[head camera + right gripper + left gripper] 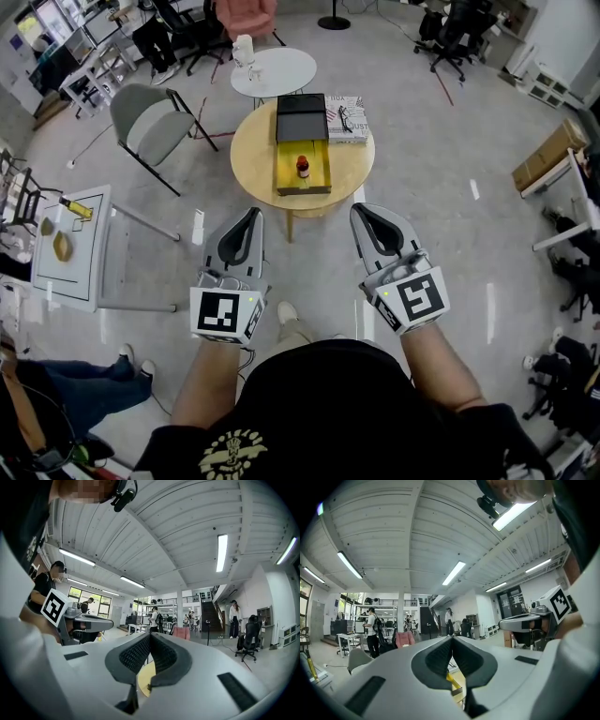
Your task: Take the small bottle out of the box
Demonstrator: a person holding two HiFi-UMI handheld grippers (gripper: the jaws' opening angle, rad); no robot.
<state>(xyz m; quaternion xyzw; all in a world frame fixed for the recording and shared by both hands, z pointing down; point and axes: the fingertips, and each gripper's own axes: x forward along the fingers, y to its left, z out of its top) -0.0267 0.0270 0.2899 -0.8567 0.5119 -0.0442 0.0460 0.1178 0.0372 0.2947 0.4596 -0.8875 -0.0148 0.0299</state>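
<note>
The small bottle (303,168), brown with a red cap, stands upright inside an open yellow box (317,174) whose black lid (301,117) is folded back. The box rests on a round wooden table (255,152) ahead of me. Both grippers are held level short of the table's near edge, apart from the box. My left gripper (254,215) (452,638) has its jaws together with nothing between them. My right gripper (360,213) (150,635) is likewise shut and empty. In the left gripper view a sliver of the yellow box (453,683) shows below the jaws.
A printed book (348,118) lies on the table right of the lid. A grey folding chair (148,124) stands to the left and a small white round table (281,72) behind. A white side table (89,267) sits at my left. A cardboard carton (549,155) lies at far right.
</note>
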